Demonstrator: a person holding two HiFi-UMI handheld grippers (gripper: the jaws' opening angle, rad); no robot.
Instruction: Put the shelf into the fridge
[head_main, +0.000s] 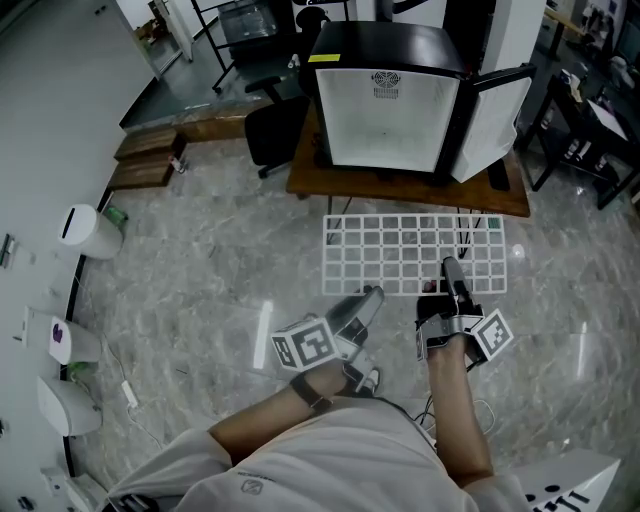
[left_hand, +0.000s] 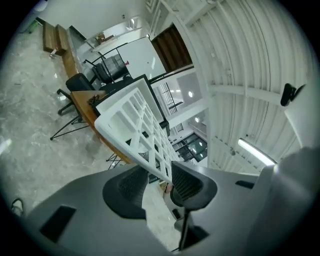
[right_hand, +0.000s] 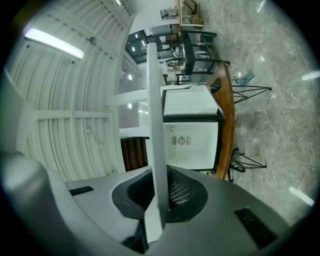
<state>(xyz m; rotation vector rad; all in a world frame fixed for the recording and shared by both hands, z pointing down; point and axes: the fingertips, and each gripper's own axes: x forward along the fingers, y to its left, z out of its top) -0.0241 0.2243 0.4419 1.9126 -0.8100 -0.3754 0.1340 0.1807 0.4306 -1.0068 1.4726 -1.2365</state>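
One wide-open target stands at the far side: the fridge (head_main: 385, 100), its door (head_main: 495, 120) swung out to the right, sitting on a table (head_main: 310, 182). The step in hand, I judge, is carrying the shelf (head_main: 400, 250) forward and sliding it in flat. The shelf hangs level in the air between the person and the table, well short of the cavity. To do this well, keep it level and square to the opening and lead with the far edge, so both sides enter together. The right gripper (head_main: 452, 272) is clenched on the near edge, right of middle. The left gripper (head_main: 368, 298) has its jaws spread, and the near left part of the shelf passes between the pads (left_hand: 187, 182) unpinched. It should close before the push, or the grid may twist about the single hold. The fridge is a black box with a smooth white lining. The table is brown wood on thin dark legs. The shelf is a stiff white grid of square cells, and the pads are dark and ribbed.
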